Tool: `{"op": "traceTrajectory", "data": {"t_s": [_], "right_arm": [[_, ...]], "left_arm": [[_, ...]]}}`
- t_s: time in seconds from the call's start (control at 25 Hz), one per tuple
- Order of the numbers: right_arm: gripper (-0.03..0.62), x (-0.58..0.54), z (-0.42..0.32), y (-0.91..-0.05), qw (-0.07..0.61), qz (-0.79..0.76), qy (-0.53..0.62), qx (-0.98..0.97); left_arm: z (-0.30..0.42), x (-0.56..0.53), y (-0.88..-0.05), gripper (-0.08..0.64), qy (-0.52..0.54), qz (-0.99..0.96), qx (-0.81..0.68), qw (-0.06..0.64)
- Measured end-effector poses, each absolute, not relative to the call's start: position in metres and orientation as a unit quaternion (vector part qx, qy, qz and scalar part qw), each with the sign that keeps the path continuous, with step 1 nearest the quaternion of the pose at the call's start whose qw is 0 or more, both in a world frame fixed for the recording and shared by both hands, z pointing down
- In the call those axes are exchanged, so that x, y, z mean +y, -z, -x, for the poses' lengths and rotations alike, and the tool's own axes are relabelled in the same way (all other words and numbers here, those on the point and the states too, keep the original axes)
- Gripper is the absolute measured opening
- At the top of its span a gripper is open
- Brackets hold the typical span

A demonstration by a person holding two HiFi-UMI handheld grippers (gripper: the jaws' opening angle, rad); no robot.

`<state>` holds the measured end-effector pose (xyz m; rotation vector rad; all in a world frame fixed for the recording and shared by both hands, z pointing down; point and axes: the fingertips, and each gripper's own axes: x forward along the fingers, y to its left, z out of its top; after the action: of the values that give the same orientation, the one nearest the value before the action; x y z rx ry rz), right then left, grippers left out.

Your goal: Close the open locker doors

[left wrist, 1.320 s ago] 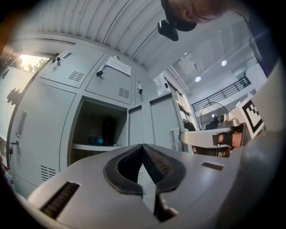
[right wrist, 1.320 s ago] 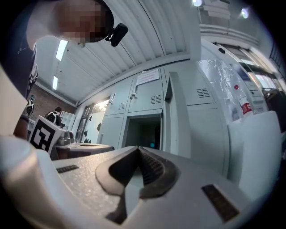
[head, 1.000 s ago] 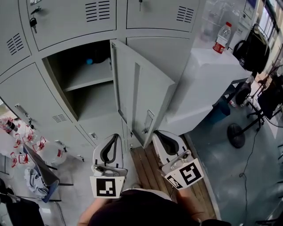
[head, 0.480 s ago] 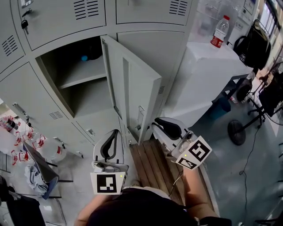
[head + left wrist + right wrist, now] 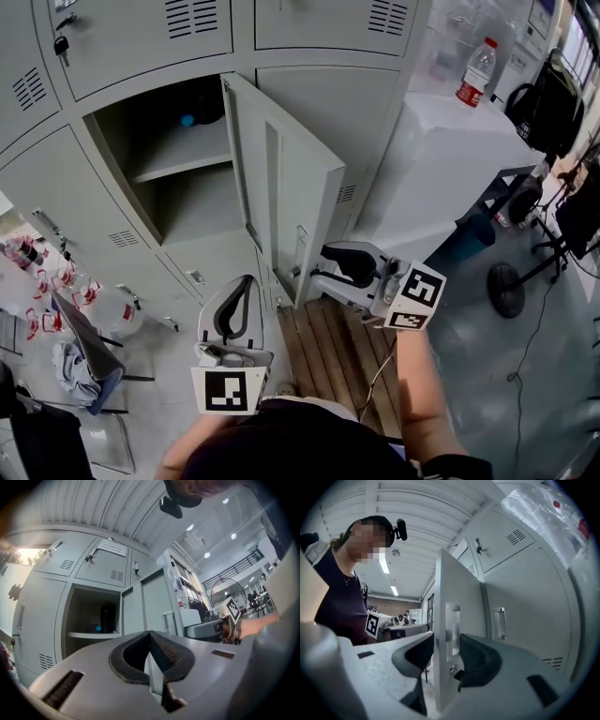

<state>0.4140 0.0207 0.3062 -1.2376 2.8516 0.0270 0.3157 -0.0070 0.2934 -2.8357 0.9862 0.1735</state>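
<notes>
The tall light-grey steel locker door stands swung out from the bank of grey metal lockers, roughly square to their front, with its free edge toward the person. Behind it the open compartment shows a grey shelf carrying a small blue round object beside something dark that is too dim to identify. The neighbouring doors are shut, and a key hangs in the lock of the upper left one.

The right claw is held level at the lower part of the door's free edge, by the recessed metal handle plate. Its jaws have just been opening and now stand wide, one on each face of the door, so the edge sits between them. The pads lie close to the metal on both sides without clamping it.

The left claw hangs lower and nearer the person, apart from the door, pointing at the lockers. In the left gripper view its jaws are closed tip to tip with nothing between them.

To the right of the lockers, a clear plastic water bottle with a red label stands upright on a white tabletop. A strip of brown wooden slats covers the floor below the right claw.
</notes>
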Motion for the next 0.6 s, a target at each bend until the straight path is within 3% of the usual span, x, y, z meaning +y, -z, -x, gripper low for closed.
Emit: {"op": "traceTrajectory", "data": {"t_s": [0.32,0.6], "right_arm": [[0.166,0.013,-0.405,-0.311,0.046,0.339,0.014,0.939],[0.166,0.009,-0.375,-0.309,0.029,0.327,0.003,0.945]], "left_arm": [[-0.315,-0.009,-0.296,0.002,-0.049,0.939,0.335,0.065],[-0.307,-0.015,-0.296,0.002,-0.048,0.935,0.346,0.065]]}}
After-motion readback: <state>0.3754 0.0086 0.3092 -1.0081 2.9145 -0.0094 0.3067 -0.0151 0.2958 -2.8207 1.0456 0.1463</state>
